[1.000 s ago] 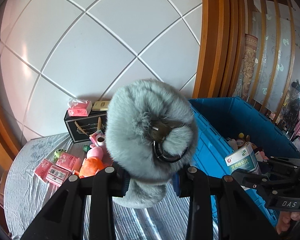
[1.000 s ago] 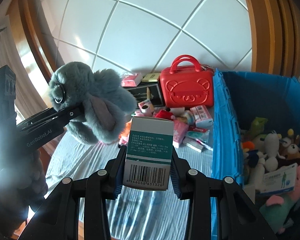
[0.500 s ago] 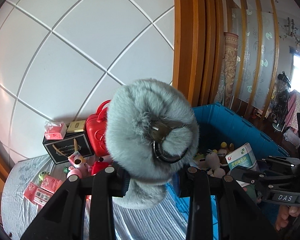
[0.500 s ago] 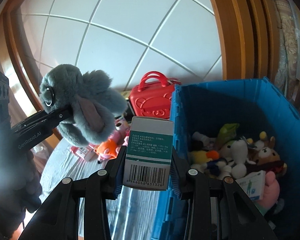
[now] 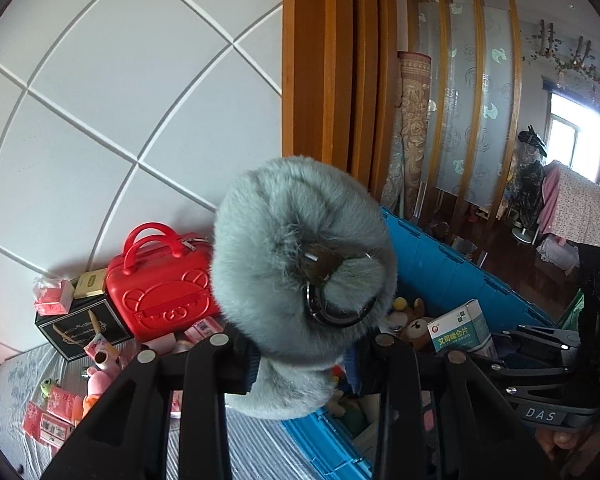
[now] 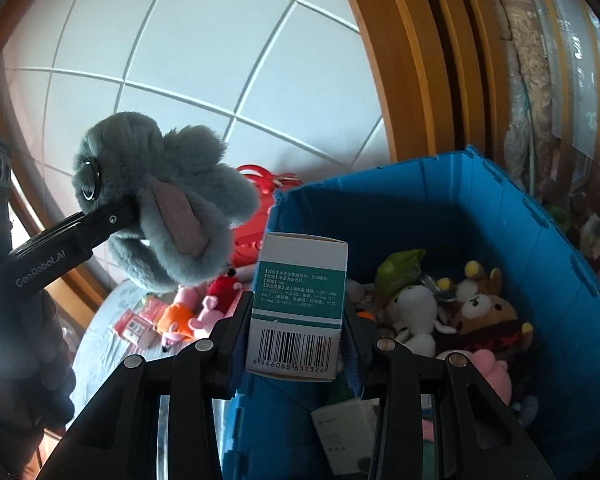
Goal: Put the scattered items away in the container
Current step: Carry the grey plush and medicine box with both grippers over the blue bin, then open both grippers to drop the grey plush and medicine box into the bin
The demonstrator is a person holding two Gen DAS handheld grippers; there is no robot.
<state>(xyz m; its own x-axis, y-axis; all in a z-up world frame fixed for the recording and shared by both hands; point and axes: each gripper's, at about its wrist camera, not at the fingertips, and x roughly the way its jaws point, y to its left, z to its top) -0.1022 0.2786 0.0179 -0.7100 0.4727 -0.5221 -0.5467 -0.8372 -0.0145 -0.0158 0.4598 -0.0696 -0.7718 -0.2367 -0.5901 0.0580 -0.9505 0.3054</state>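
Over the blue crate [image 6: 512, 216]: one grey plush [image 5: 300, 264], one medicine box [image 6: 298, 308].

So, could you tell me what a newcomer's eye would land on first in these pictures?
Probably the fluffy grey plush toy, clamped in the left gripper and filling that view. Next, the white-and-teal medicine box gripped by the right gripper at the near edge of the blue crate, which already holds small plush toys.

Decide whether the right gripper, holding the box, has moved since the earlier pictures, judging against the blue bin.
Yes. The right gripper, shut on the box, has swung toward the blue bin: the bin sat at the right edge before; now its interior lies directly ahead.
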